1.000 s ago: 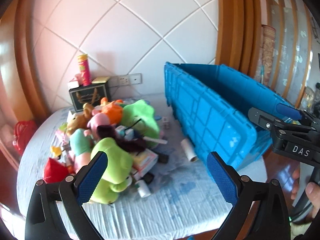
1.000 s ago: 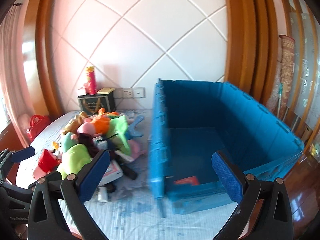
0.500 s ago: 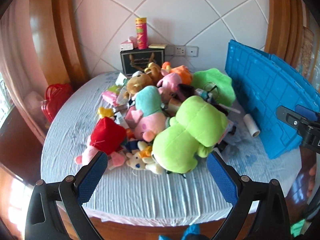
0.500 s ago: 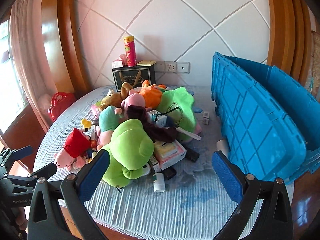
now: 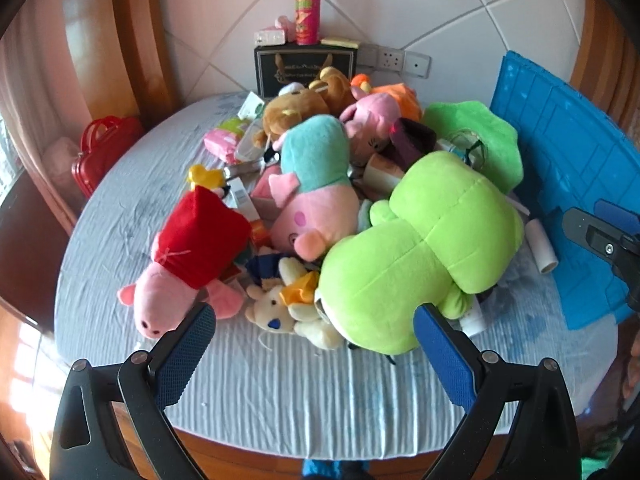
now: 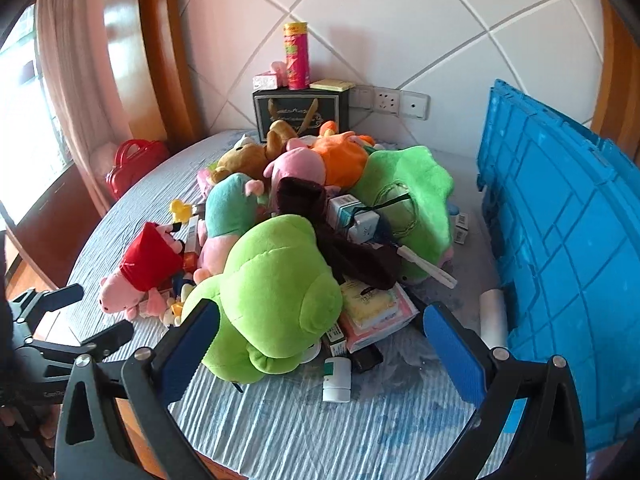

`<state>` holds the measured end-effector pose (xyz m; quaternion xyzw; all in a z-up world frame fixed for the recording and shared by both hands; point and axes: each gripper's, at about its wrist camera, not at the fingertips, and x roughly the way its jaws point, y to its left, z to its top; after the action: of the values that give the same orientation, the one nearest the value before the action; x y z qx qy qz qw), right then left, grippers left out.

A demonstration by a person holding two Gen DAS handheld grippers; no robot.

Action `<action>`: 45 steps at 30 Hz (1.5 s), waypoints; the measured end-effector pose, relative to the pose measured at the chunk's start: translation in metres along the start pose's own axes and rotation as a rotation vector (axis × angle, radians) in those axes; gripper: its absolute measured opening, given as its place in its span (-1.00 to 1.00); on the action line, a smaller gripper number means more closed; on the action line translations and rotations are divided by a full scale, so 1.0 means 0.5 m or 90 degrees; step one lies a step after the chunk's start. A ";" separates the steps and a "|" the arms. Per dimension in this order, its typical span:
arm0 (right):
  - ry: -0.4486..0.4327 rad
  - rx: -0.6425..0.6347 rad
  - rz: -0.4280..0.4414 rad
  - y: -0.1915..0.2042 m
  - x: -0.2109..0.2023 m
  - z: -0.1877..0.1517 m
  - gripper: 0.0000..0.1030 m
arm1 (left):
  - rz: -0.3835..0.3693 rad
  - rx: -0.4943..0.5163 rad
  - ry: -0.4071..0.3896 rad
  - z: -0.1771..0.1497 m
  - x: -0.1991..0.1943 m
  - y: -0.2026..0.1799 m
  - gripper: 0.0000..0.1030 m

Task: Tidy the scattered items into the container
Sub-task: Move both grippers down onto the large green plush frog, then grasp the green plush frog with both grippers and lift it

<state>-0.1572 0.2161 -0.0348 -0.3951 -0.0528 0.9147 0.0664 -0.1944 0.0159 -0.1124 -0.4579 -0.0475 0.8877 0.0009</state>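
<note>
A heap of plush toys and small boxes covers the round table. A big lime-green plush (image 5: 416, 252) (image 6: 272, 288) lies nearest, beside a pink pig in a red dress (image 5: 188, 252) (image 6: 140, 268) and a pig in teal (image 5: 316, 184). The blue crate (image 5: 568, 184) (image 6: 568, 248) stands at the right. My left gripper (image 5: 316, 344) is open, hovering before the heap with nothing between its fingers. My right gripper (image 6: 320, 344) is open too, just short of the green plush. A white roll (image 6: 494, 316) lies against the crate.
A black gift box (image 5: 304, 66) with a pink snack can (image 5: 308, 10) stands at the wall. A red bag (image 5: 104, 148) sits left of the table. A white bottle (image 6: 337, 376) lies near the front edge. The striped tablecloth (image 5: 304, 392) is bare in front.
Both views have swung left, away from the crate and onto the toy heap, and moved closer to it. Both grippers stay open.
</note>
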 end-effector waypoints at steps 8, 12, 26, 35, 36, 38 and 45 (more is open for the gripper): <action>0.030 -0.028 0.042 0.031 0.124 0.043 0.59 | -0.011 0.001 0.073 -0.025 0.105 -0.035 0.95; 0.063 0.006 0.027 0.015 0.190 0.040 0.55 | -0.011 0.008 0.116 -0.042 0.143 -0.030 0.95; 0.151 0.201 0.009 -0.040 0.137 -0.183 0.54 | -0.026 0.172 0.108 -0.092 0.140 -0.043 0.94; 0.104 0.149 0.002 -0.006 0.114 -0.216 0.71 | -0.071 0.203 0.037 -0.166 0.115 -0.088 0.94; 0.098 0.137 0.008 -0.004 0.117 -0.218 0.76 | -0.074 0.191 0.027 -0.170 0.118 -0.087 0.94; 0.081 0.098 0.012 0.002 0.130 -0.218 1.00 | -0.087 0.166 0.001 -0.172 0.132 -0.087 0.93; 0.003 0.007 0.045 -0.010 0.186 -0.220 1.00 | -0.085 0.087 -0.101 -0.177 0.198 -0.112 0.99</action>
<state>-0.1398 0.2408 -0.1757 -0.3987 -0.0333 0.9158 0.0360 -0.1824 0.0834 -0.2390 -0.3810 -0.0174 0.9203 0.0873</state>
